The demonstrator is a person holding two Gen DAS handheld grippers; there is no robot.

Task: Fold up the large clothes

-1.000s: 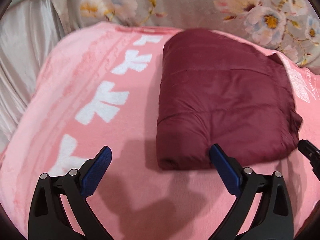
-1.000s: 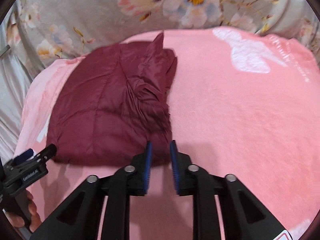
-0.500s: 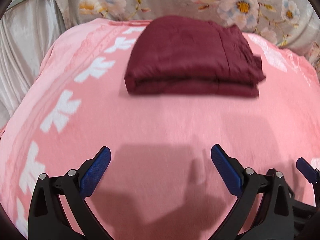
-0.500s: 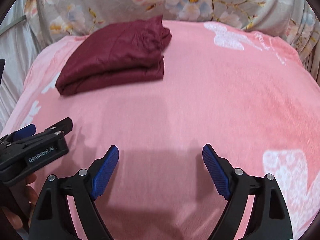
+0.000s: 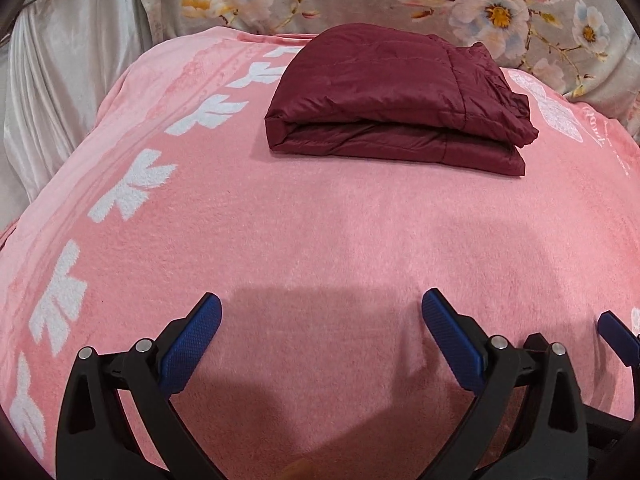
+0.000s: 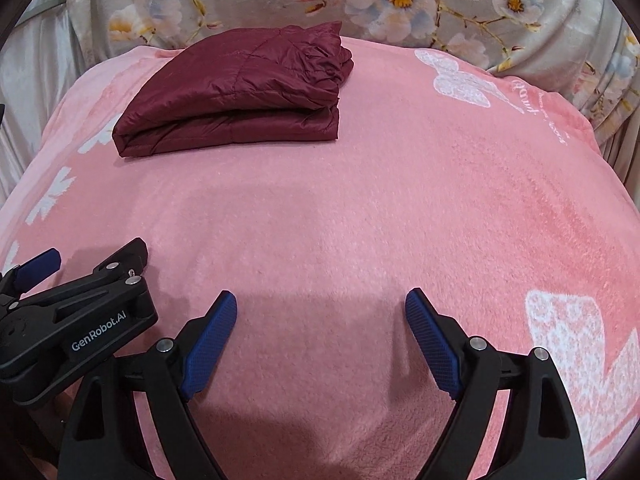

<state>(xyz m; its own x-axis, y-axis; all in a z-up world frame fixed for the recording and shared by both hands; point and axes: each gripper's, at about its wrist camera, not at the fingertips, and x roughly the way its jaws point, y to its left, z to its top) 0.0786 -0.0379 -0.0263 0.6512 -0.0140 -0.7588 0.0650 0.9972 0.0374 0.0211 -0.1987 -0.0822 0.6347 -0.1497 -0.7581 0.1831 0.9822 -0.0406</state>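
A dark red quilted jacket (image 5: pixel 396 96) lies folded in a neat stack at the far side of a pink blanket (image 5: pixel 320 232). It also shows in the right wrist view (image 6: pixel 240 92). My left gripper (image 5: pixel 322 304) is open and empty, low over the blanket's near part, well back from the jacket. My right gripper (image 6: pixel 320 300) is open and empty too, beside it. The left gripper's body (image 6: pixel 72 320) shows at the left of the right wrist view.
The pink blanket has white leaf shapes (image 5: pixel 132 188) along its left side and white butterflies (image 6: pixel 460 80) at the right. Floral grey fabric (image 5: pixel 480 4) rises behind the blanket. Shiny grey cloth (image 5: pixel 60 92) hangs at the far left.
Both grippers have pulled back from the folded jacket toward the near edge. The right gripper, shut at the jacket's edge a second ago, has opened. The jacket lies still.
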